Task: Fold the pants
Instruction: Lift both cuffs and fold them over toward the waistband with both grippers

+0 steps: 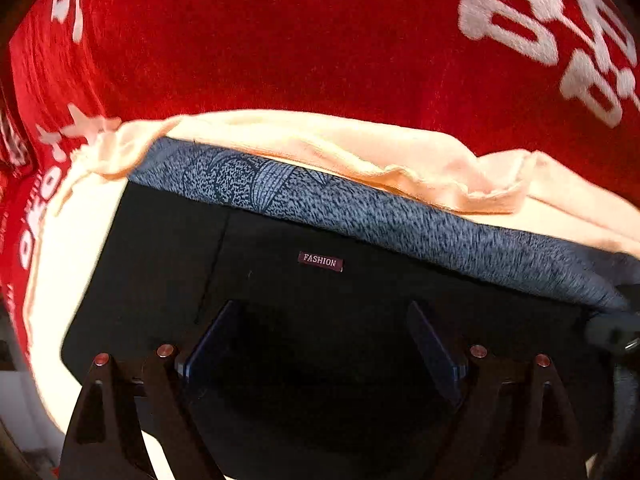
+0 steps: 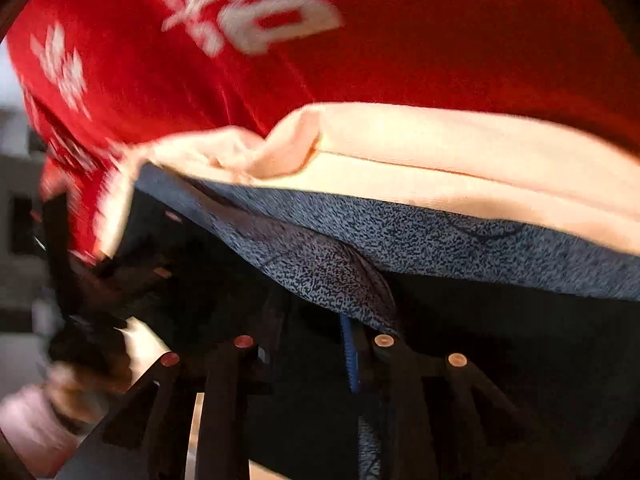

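Note:
Dark pants [image 1: 280,288] with a grey-blue patterned waistband [image 1: 360,212] and a small "FASHION" label [image 1: 320,261] lie on a pale cream cloth [image 1: 360,140]. My left gripper [image 1: 324,336] is open, its blue-padded fingers [image 1: 208,344] spread just above the dark fabric below the label. In the right wrist view the pants [image 2: 500,340] and waistband [image 2: 460,240] show again. My right gripper [image 2: 316,340] is shut on a fold of the waistband [image 2: 340,280], which bunches between its fingers. The left gripper [image 2: 100,280] shows blurred at the left.
A red cloth with white lettering [image 1: 300,40] covers the surface beyond the cream cloth and also fills the top of the right wrist view [image 2: 400,40]. Blurred grey room background [image 2: 16,160] shows at the left edge.

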Demonstrator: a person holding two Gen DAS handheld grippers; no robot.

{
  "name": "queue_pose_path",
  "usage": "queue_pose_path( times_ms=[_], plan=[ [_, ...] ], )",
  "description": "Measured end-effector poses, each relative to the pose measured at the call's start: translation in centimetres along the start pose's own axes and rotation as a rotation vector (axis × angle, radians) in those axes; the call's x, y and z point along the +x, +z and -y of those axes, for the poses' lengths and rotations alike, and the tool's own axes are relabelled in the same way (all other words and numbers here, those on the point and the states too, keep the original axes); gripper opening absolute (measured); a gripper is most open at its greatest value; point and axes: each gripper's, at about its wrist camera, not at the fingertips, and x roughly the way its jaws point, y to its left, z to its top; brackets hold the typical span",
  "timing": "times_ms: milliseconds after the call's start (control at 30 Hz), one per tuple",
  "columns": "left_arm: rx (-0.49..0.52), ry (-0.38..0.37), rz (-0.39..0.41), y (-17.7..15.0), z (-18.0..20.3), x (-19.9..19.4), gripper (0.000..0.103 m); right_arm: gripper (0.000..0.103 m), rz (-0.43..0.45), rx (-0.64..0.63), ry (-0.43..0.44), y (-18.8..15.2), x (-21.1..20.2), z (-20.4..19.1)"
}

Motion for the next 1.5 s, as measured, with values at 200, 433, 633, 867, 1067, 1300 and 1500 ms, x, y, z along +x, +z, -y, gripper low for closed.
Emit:
queue_pose_path(
  times_ms=[200,433,633,867,1067,1300,1500],
  plan=[
    [0.040,-0.005,-0.013,-1.5,0.1,-3.3,0.087,0.062,0.095,0.025,0.045,-3.1,-6.5,0.8],
    [0.103,-0.032,-0.021,-4.4,3.2,-7.4,0.087,0.062,0.160,0.115,-0.119,-10.0,-11.7,1.9],
    [0.211,-0.092,-0.048,-7.7,7.0,-9.5,0.087,0.062,0.206,0.232,-0.215,-17.5,-14.3,4.5],
    [0.289,-0.170,-0.049,-12.1,9.4,-11.8,0.087,0.063,0.253,0.341,-0.284,-28.4,-15.5,6.9],
    [0.334,-0.257,-0.038,-14.4,11.2,-13.7,0.087,0.063,0.276,0.462,-0.320,-35.9,-15.6,9.3],
    [0.380,-0.363,-0.068,-16.4,17.0,-13.8,0.087,0.063,0.287,0.536,-0.374,-39.8,-15.2,12.3],
    [0.360,-0.379,-0.137,-17.3,21.6,-11.8,0.087,0.063,0.328,0.566,-0.256,-41.1,-14.9,15.4]
  ],
)
